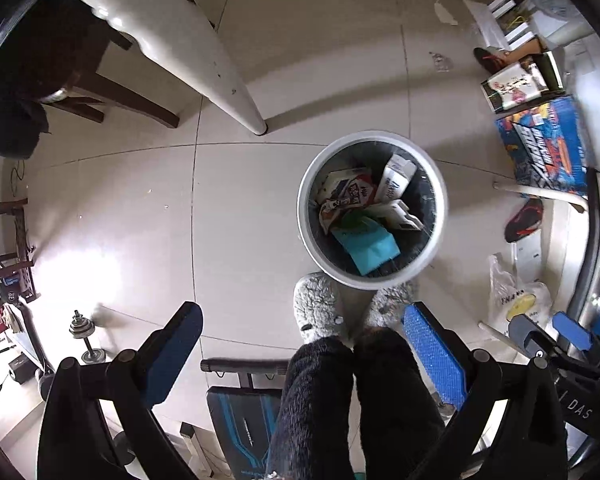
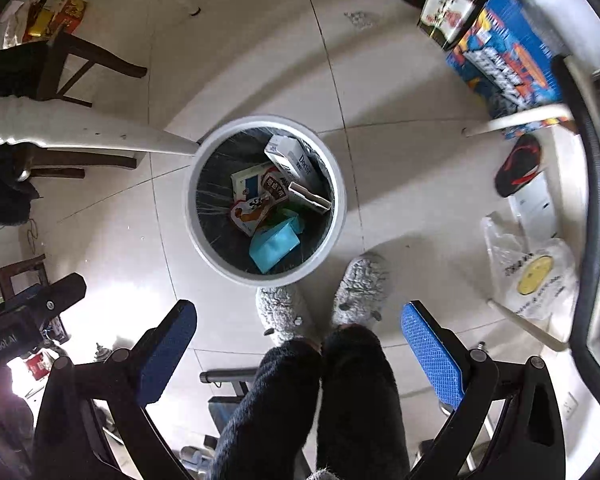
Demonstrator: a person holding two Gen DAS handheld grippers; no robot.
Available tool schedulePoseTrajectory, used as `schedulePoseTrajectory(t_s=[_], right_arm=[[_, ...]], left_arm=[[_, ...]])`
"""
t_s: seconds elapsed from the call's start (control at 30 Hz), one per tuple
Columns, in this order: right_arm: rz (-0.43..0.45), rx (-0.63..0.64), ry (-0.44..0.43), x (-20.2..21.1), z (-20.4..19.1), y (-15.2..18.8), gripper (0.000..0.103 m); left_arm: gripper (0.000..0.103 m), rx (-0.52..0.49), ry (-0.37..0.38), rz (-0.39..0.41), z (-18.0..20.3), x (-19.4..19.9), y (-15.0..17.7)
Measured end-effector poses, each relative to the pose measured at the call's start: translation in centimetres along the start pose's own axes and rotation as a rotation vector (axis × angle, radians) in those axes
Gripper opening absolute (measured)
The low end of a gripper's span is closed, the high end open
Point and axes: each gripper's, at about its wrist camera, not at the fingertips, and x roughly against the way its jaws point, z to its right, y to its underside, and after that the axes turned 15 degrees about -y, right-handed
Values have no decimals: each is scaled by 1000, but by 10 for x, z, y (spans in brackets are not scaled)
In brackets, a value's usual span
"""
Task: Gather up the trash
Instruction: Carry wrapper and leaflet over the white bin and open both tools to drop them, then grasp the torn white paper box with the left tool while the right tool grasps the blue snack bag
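Observation:
A round white trash bin (image 1: 306, 216) with a dark liner stands on the tiled floor, seen from above. It holds a teal packet (image 1: 370, 246), white cartons (image 1: 398, 180) and a red-and-white wrapper (image 1: 346, 196). It also shows in the right wrist view (image 2: 192, 216) with the same trash, teal packet (image 2: 274, 244) lowest. My left gripper (image 1: 302, 354) is open and empty, held high above the floor, the bin ahead of it. My right gripper (image 2: 298, 356) is open and empty, also above the bin.
The person's legs and grey fluffy slippers (image 1: 318, 314) stand just short of the bin. A white table leg (image 1: 236, 92) and dark chair (image 1: 100, 92) are left of it. Boxes (image 1: 540, 148), a shoe (image 1: 524, 220) and a plastic bag (image 1: 516, 300) lie right. A dumbbell (image 1: 84, 336) lies left.

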Motion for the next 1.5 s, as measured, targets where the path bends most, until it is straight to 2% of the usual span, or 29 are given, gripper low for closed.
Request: schedulePoseTrajectory(t_s=[0.23,0.4,0.53,0.67,0.83,0.97,1.07,1.17,1.2,1.27,1.33,1.37,1.4,1.43,1.47,1.5], right_arm=[[24,13,4,79,-34,27,103],[52,34,-3,144,-69,48,103],[68,45,-19,186,-97,62,103],[105,35,-76,233,-124,65,103],[206,15,-132,290,-143,41,103],[286,19,-140,340,-149,-11,103],[335,28,-125,371,-145,-60,103],[363,11,-124,396,-131,-113,103],[374,-2,-125,408,-121,-142,103],[388,-16,-123,420,-104,-183,103],[390,-46,-111,435,-85,-236,103],[393,-61,-104,444,-72,-269,103],[398,-69,-90,450,-63,-291,103],[400,-74,-75,454,-54,-313,103],[401,-87,-58,461,-41,-344,103],[400,-100,-50,465,-29,-367,103]], left_arm=[[103,12,30,37,-29,73,28],[103,23,69,64,-56,126,47],[103,18,72,107,-69,163,57],[103,26,44,179,-80,205,51],[103,64,23,329,-83,268,11],[103,96,-41,450,-70,316,-45],[103,116,-41,472,-58,341,-86],[103,136,-7,468,-34,364,-143],[103,147,6,461,-25,371,-165],[103,176,51,423,-6,384,-209],[103,221,132,358,13,396,-259],[103,246,182,313,25,399,-288],[103,257,207,283,33,402,-303],[103,271,250,228,49,401,-335],[103,277,269,200,58,402,-349],[103,289,299,151,74,398,-377]])
